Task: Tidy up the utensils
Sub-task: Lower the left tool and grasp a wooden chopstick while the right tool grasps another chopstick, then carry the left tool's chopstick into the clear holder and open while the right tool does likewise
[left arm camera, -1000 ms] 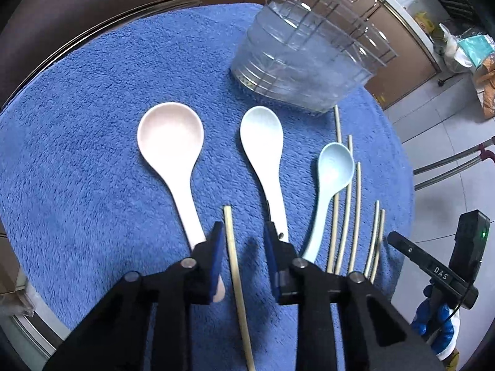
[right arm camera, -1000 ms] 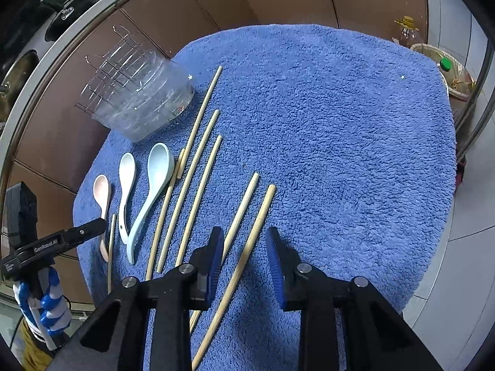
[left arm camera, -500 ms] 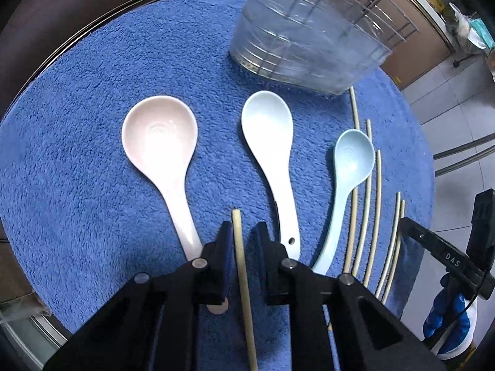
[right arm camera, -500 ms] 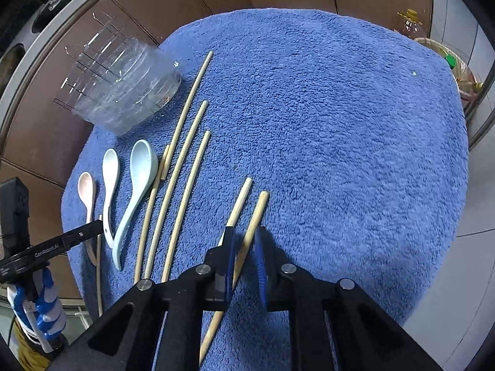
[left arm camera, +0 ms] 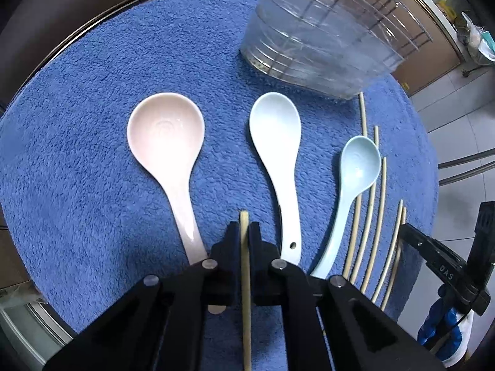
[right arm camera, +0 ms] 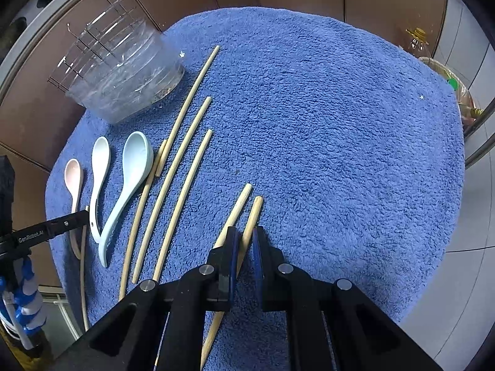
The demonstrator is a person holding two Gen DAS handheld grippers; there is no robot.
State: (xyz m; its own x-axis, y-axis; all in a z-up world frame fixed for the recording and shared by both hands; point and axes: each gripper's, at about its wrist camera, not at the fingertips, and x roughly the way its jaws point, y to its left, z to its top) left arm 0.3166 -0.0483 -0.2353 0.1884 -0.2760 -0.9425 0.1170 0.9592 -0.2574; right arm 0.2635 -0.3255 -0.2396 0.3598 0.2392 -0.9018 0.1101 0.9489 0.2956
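The left wrist camera sits close above the near edge of the blue towel [left arm camera: 92,123], looking forward and down along its own fingers [left arm camera: 230,247] toward the clear holder [left arm camera: 315,46] at the far edge. The right wrist camera rides higher and further back over the same near edge, facing forward across most of the towel [right arm camera: 340,123], with the holder [right arm camera: 123,77] at its far left corner. Both views share the three spoons, the loose chopsticks beside them, and each shows the other gripper at its frame's side.
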